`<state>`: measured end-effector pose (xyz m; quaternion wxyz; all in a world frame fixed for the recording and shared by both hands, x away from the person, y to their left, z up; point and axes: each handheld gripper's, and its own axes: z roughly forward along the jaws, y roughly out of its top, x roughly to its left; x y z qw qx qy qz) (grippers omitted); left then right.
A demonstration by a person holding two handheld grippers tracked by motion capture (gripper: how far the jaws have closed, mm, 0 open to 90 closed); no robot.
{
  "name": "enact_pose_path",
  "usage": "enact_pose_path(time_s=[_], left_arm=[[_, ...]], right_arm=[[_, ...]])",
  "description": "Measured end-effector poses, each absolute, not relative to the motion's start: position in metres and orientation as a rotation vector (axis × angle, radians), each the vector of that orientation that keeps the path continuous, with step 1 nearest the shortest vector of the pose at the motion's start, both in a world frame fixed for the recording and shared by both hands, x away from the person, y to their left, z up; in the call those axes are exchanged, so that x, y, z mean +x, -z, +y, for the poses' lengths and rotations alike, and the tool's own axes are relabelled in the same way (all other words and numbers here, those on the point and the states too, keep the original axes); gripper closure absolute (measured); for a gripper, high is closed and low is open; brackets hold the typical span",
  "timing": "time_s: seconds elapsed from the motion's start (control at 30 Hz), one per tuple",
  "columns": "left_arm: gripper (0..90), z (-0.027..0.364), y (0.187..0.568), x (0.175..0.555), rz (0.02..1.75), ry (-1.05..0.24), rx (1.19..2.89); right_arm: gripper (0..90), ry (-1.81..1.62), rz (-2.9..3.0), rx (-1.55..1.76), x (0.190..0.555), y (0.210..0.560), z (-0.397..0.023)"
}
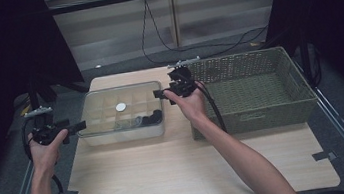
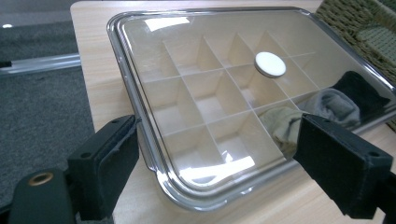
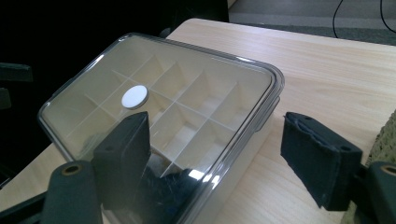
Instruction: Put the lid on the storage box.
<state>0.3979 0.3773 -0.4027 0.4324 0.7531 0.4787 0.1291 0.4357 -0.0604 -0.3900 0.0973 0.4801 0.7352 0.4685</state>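
Observation:
A clear lidded box [image 1: 110, 102] with a grid of compartments stands on the table's left half, with a white round knob [image 1: 121, 106] on its lid. In its near-right compartments lie rolled cloth items [image 2: 327, 106], some grey and some black. My left gripper [image 1: 74, 127] is level at the box's left end, open. In the left gripper view its jaws stand wide on either side of the lid's near corner [image 2: 187, 186]. My right gripper [image 1: 165, 97] is at the box's right end, also open. Its pads [image 3: 317, 158] straddle the lid's edge [image 3: 261, 112] without pressing on it.
A green wicker basket [image 1: 258, 116] stands right of the box, close behind my right hand. Bare wooden tabletop [image 1: 194, 169] lies in front. Beyond the table's left edge there is grey floor [image 2: 42, 107], and black cables [image 1: 152, 39] trail at the back.

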Motion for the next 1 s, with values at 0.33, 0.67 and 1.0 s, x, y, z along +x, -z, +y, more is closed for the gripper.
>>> enact_pose_path(time_s=[0.33, 0.67, 1.0], left_arm=[[13.9, 0.398, 0.407, 0.391, 1.203, -0.338, 1.856], [13.2, 0.387, 0.41, 0.365, 1.181, -0.351, 1.866], [13.1, 0.355, 0.41, 0.335, 1.093, -0.341, 1.918]], right_arm=[[22.8, -1.427, 2.177, 1.375, 0.416, 0.384, -0.074], [22.7, -1.466, 2.181, 1.271, 0.394, 0.379, -0.081], [19.5, -1.479, 2.15, 1.26, 0.374, 0.387, -0.107]])
